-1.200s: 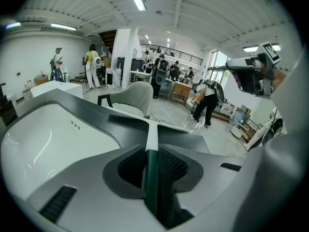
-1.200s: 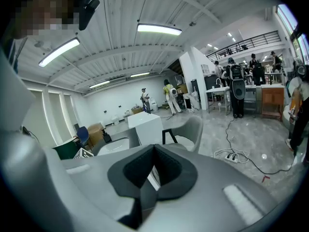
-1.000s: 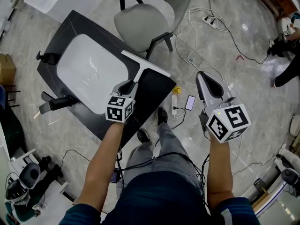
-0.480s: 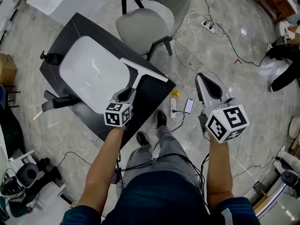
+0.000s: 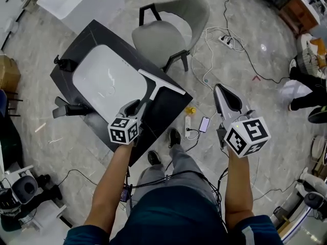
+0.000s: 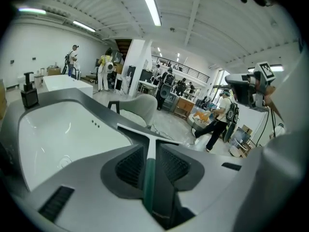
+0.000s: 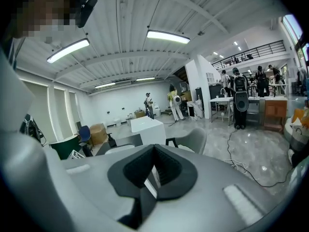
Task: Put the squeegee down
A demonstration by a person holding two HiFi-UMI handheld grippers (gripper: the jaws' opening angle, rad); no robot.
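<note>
The squeegee (image 5: pixel 159 83) is white and T-shaped, with its blade crosswise over the right end of the black counter (image 5: pixel 168 111), just beside the white basin (image 5: pixel 107 78). My left gripper (image 5: pixel 136 105) is shut on its handle. In the left gripper view the handle (image 6: pixel 148 170) runs up between the shut jaws to the blade (image 6: pixel 140 132). I cannot tell whether the blade touches the counter. My right gripper (image 5: pixel 220 89) hangs over the floor to the right, shut and empty. In the right gripper view its dark pads (image 7: pixel 166 170) meet with nothing between them.
A grey chair (image 5: pixel 166 34) stands behind the counter. A black faucet (image 5: pixel 69 109) and a dispenser (image 5: pixel 62 63) sit at the counter's left side. A power strip, a phone (image 5: pixel 204 125) and cables lie on the floor between the grippers. People stand far off.
The left gripper has drawn back slightly toward me with the squeegee still held, so the blade lies nearer the counter's right corner. The right gripper has hardly moved.
</note>
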